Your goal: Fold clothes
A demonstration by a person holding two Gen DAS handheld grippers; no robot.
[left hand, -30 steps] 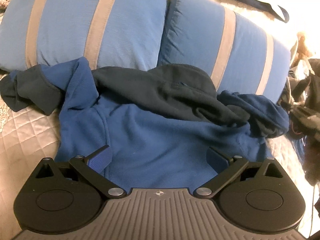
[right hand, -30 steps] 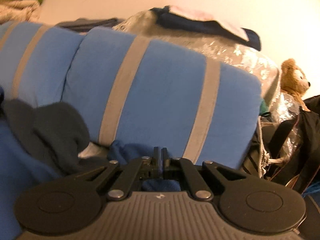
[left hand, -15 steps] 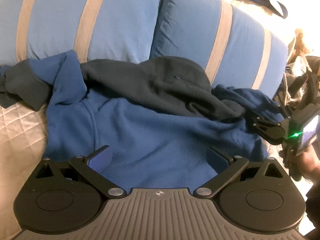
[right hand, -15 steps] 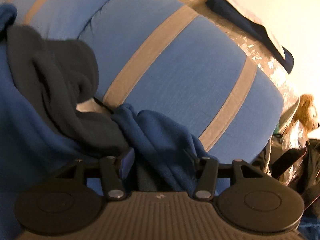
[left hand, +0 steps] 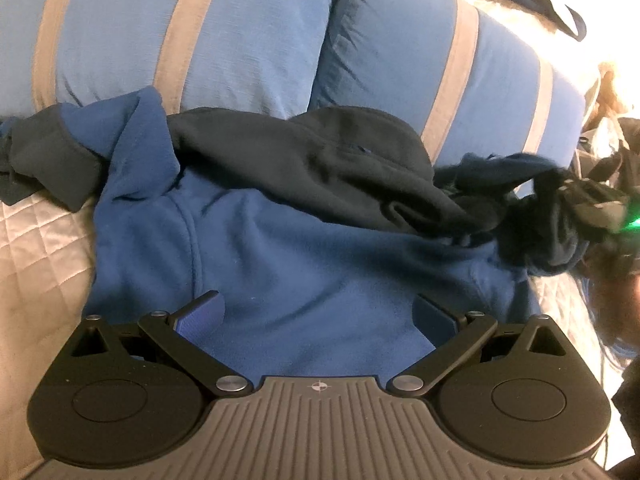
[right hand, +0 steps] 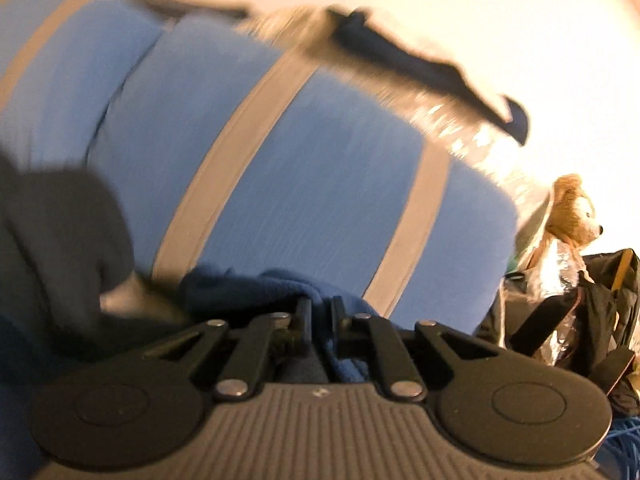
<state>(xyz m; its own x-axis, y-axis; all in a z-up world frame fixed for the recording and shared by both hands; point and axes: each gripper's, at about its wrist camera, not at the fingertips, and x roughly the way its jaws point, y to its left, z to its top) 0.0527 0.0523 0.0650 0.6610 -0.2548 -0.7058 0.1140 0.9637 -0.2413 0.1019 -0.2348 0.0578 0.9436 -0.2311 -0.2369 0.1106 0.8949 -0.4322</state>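
No words, numbers or brand names to read anywhere here. The only sign is a small crosshair mark on the ribbed grey body of the left hand-held gripper, and a fainter, blurred one on the right hand-held gripper.

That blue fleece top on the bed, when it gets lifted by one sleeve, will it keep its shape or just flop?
Probably flop: the blue fleece top already lies rumpled, its dark hood slumped in folds. The sleeve pinched in the right tool bunches up, so the rest would likely trail behind. It looks soft and fuzzy, so it should not slip easily.
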